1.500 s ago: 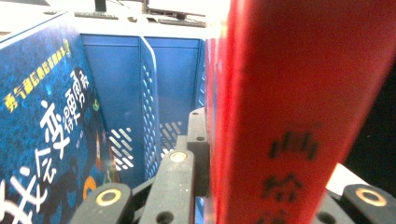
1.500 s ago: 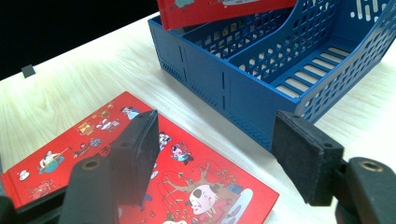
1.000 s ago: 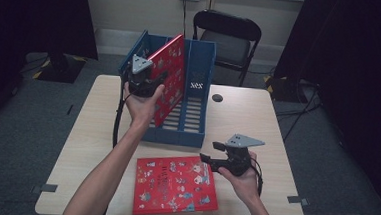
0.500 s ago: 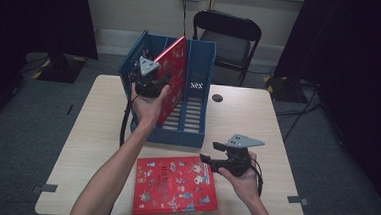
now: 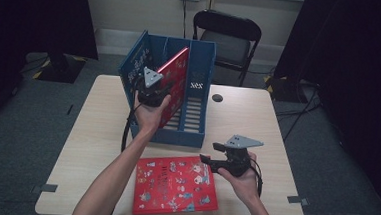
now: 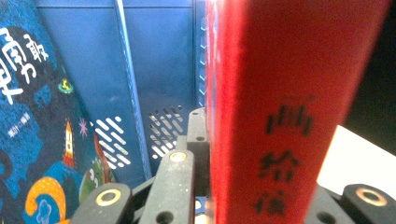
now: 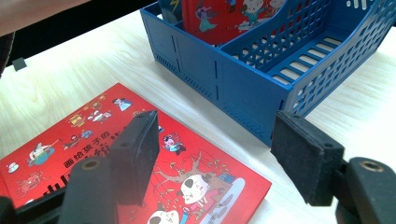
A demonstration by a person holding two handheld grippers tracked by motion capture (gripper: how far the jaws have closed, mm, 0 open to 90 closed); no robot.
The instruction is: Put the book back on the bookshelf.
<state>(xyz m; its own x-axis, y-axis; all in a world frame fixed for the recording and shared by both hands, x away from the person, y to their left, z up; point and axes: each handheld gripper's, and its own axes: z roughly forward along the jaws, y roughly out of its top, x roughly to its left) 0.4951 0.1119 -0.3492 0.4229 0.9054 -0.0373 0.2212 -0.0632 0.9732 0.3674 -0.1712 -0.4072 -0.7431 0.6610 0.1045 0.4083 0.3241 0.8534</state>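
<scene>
A red picture book stands tilted in the blue slotted file rack. My left gripper is shut on its near edge. In the left gripper view the book's red spine fills the gap between the jaws, and my left gripper clamps it. A blue picture book leans in the slot to the left. A second red picture book lies flat at the table's front. My right gripper hovers open just above its right edge. In the right gripper view, my right gripper has nothing between its pads.
The rack stands mid-table with its right slots free. A small dark round object lies on the wooden table behind the rack. A black folding chair stands beyond the far edge.
My left hand has come down and to the right, lowering the red book deeper into the rack. The right gripper has stayed in place.
</scene>
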